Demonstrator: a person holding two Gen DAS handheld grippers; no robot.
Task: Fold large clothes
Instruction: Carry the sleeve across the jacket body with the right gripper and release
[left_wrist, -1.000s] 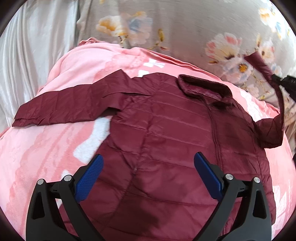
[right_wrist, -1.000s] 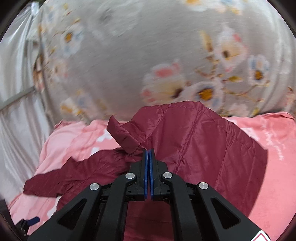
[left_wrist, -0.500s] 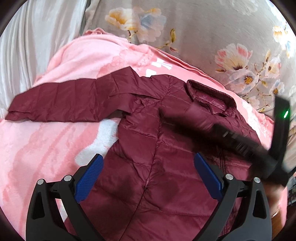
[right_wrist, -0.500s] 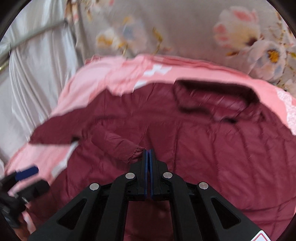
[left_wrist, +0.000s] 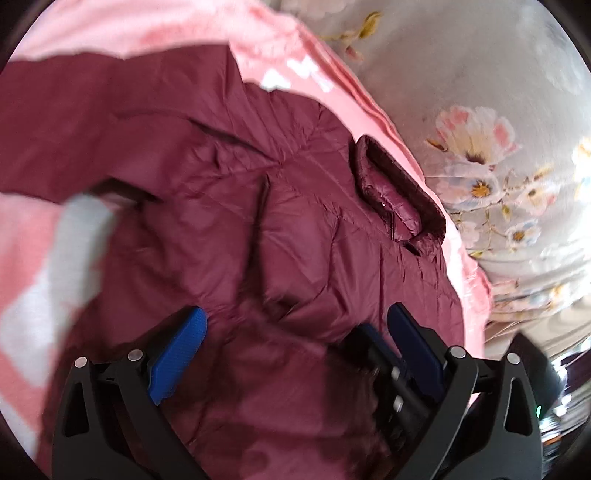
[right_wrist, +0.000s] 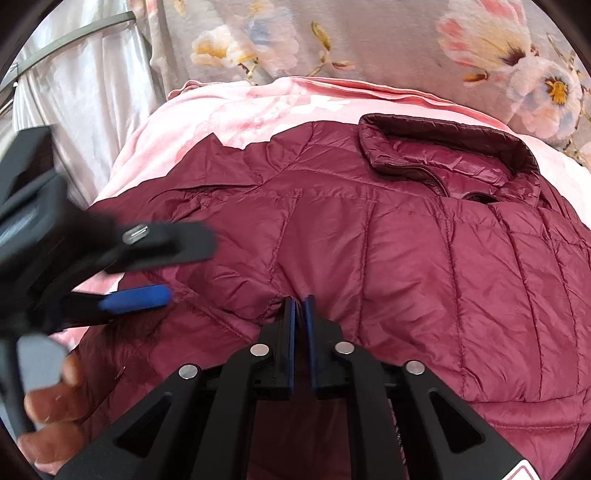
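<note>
Right tool (right_wrist: 300, 308) low centre of its frame, jaws just parting, the folded-over sleeve's cuff (right_wrist: 275, 306) between them but no longer pinched: that sleeve fold is being let go. Left tool (left_wrist: 295, 339) gapes wide, empty, over the maroon puffer jacket (left_wrist: 295, 229) spread on the pink blanket (left_wrist: 22, 251). Next, probably, the far sleeve at upper left. No legible writing.

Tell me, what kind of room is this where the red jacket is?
Probably a bedroom. The maroon puffer jacket lies spread on a soft pink blanket, which looks like a bed cover. Behind it hangs a grey flowered fabric, and a shiny pale curtain is off to one side.
</note>
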